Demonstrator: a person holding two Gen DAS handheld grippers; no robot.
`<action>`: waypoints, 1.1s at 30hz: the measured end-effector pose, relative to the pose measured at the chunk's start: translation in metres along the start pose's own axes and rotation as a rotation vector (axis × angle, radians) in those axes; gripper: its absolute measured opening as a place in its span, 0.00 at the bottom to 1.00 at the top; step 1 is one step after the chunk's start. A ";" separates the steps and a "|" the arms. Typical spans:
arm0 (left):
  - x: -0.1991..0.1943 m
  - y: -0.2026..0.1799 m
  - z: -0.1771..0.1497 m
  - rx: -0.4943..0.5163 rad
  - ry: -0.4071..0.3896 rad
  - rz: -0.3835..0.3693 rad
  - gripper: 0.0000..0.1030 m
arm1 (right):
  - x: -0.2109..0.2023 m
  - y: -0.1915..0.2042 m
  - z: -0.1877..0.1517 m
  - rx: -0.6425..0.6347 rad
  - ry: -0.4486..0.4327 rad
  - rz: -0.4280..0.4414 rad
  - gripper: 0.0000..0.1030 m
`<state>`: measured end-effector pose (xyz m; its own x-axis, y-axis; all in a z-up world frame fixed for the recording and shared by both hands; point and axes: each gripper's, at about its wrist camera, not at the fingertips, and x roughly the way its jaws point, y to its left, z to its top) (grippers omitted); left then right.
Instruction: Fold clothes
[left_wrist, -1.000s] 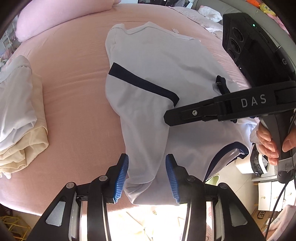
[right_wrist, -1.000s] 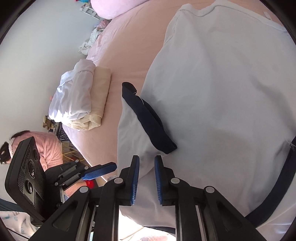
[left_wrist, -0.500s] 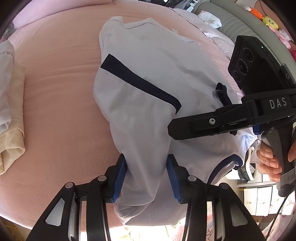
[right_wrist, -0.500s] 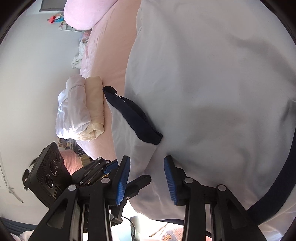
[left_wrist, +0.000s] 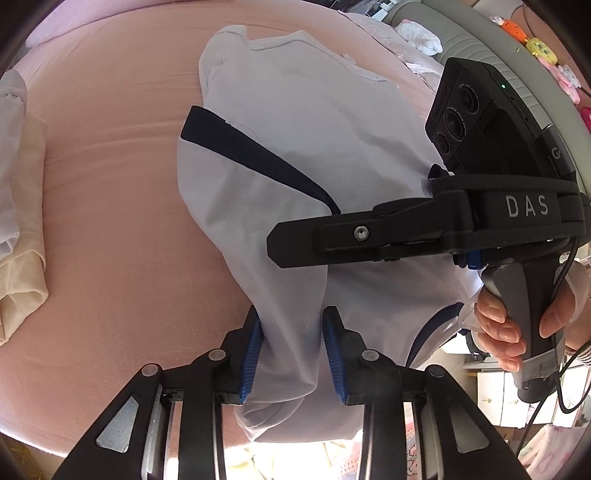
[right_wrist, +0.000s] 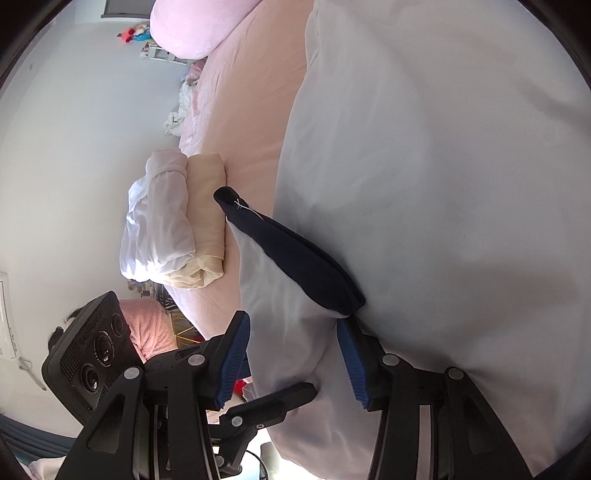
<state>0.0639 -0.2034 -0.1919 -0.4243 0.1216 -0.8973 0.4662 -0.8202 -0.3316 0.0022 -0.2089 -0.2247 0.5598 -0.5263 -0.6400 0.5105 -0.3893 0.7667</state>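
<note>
Left gripper (left_wrist: 291, 354): jaws closing, with a bunched fold of the white shirt (left_wrist: 295, 155) between the blue pads; cloth fills the gap and both pads touch it. Right gripper (right_wrist: 293, 360): jaws opening, pads standing apart, shirt fabric lying in the gap but not pinched. From the left wrist view the right gripper is seen side-on above the shirt, gripped by a hand (left_wrist: 517, 325) at its handle.

Shirt lies spread on the pink bed sheet (left_wrist: 103, 184), neckline at the far end, near edge hanging over the bed's edge by the grippers. A navy-trimmed sleeve (right_wrist: 291, 251) is folded in over the body.

Surface and room: sheet lightly creased. Stack of folded clothes (right_wrist: 173, 221), white on cream, sits on the bed well apart from the shirt. Pink pillow (right_wrist: 192, 26) at the far end; pale wall beyond. Soft toys (left_wrist: 543, 48) on a grey ledge.

Hard to read: shirt's right side is cut off by the frame and covered by the right gripper's body. Floor items below the bed edge are overexposed. A person in pink (right_wrist: 147, 325) is mostly hidden behind the left gripper's camera housing.
</note>
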 end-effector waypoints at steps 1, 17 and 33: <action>-0.001 0.000 0.001 -0.004 -0.001 -0.002 0.29 | -0.001 0.001 -0.001 -0.007 0.001 -0.004 0.47; -0.004 -0.011 0.018 -0.014 0.027 -0.011 0.29 | 0.010 -0.018 0.003 0.134 -0.011 0.122 0.47; -0.001 -0.024 0.035 -0.054 0.099 -0.013 0.37 | -0.020 0.032 -0.017 -0.216 -0.121 -0.263 0.08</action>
<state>0.0257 -0.2035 -0.1729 -0.3527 0.1892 -0.9164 0.5033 -0.7873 -0.3562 0.0184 -0.1981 -0.1885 0.3162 -0.5196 -0.7937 0.7604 -0.3615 0.5396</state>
